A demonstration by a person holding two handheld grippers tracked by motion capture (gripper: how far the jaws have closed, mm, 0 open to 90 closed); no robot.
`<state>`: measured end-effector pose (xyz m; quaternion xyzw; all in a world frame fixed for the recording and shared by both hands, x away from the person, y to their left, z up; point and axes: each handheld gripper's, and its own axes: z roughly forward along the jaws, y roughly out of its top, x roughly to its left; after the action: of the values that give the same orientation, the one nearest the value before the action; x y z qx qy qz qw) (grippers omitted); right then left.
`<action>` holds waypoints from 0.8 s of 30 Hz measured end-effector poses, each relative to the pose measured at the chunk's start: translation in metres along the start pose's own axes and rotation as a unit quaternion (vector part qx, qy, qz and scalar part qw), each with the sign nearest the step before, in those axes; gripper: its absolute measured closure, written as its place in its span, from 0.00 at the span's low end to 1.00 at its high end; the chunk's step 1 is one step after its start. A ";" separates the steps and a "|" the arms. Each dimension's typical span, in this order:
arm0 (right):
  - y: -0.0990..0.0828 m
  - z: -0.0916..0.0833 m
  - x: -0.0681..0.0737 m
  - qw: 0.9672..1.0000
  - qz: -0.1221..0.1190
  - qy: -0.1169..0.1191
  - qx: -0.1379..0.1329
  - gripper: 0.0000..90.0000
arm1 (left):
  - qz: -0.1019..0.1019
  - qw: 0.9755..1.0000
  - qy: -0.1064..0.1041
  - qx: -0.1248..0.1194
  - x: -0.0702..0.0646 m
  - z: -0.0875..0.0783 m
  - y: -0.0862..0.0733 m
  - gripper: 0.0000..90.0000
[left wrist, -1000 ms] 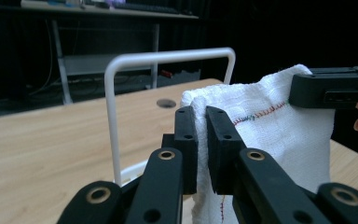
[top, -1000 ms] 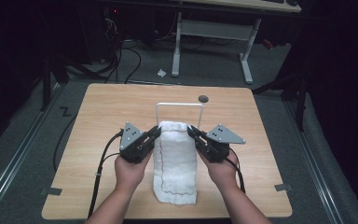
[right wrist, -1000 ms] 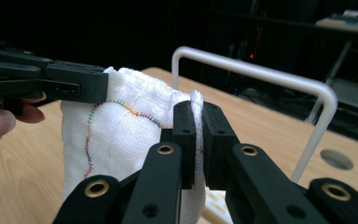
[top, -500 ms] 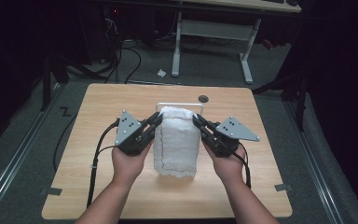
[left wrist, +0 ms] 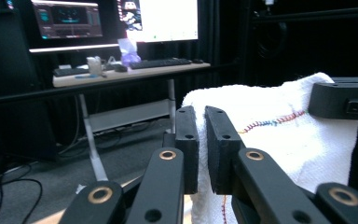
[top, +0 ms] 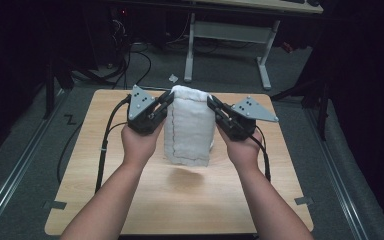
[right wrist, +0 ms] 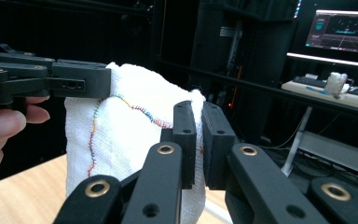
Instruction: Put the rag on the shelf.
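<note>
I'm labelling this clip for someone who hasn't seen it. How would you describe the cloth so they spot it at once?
Look at the light wooden table in the high view. Above its middle, between the left gripper and right gripper, hangs a white towel, each top corner pinched in shut jaws. It is the one soft white thing there, edged with multicoloured stitching.

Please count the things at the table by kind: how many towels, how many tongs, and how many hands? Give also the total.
White towel, pinched at its two upper corners and lifted off the wooden table: 1
Tongs, left and right, both shut on the towel: 2
Hands, left and right: 2
Total: 5
</note>
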<state>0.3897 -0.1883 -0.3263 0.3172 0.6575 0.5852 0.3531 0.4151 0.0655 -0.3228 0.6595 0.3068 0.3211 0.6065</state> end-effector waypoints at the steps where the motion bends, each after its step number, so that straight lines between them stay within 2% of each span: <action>1: 0.002 0.003 -0.002 1.000 0.001 -0.002 -0.001 0.96 | 0.002 1.000 0.003 -0.001 0.002 0.003 0.001 0.94; 5: 0.006 0.014 -0.010 1.000 0.007 -0.007 -0.002 0.96 | -0.001 1.000 0.006 0.006 0.008 0.015 0.005 0.93; 8: 0.010 0.023 -0.018 1.000 0.012 -0.013 0.003 0.96 | 0.000 1.000 0.006 0.017 0.014 0.030 0.009 0.93; 11: 0.013 0.032 -0.027 1.000 0.017 -0.020 0.007 0.96 | -0.001 1.000 0.009 0.016 0.017 0.037 0.011 0.93; 12: 0.014 0.036 -0.031 1.000 0.019 -0.023 0.008 0.96 | -0.002 1.000 0.010 0.019 0.020 0.046 0.012 0.93; 15: 0.014 0.045 -0.039 0.999 0.028 -0.027 0.012 0.96 | 0.007 1.000 0.014 0.025 0.024 0.059 0.013 0.93; 20: 0.011 0.062 -0.054 0.998 0.042 -0.027 0.023 0.95 | -0.010 0.999 0.017 0.026 0.035 0.074 0.013 0.93; 22: 0.011 0.068 -0.057 0.998 0.040 -0.030 0.026 0.95 | -0.009 0.999 0.020 0.029 0.037 0.081 0.011 0.93; 24: 0.010 0.075 -0.062 0.998 0.041 -0.033 0.031 0.95 | -0.020 0.999 0.021 0.034 0.041 0.089 0.009 0.93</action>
<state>0.4863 -0.1973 -0.3154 0.3740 0.6497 0.5674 0.3406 0.5109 0.0440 -0.3170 0.6667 0.3429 0.3120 0.5836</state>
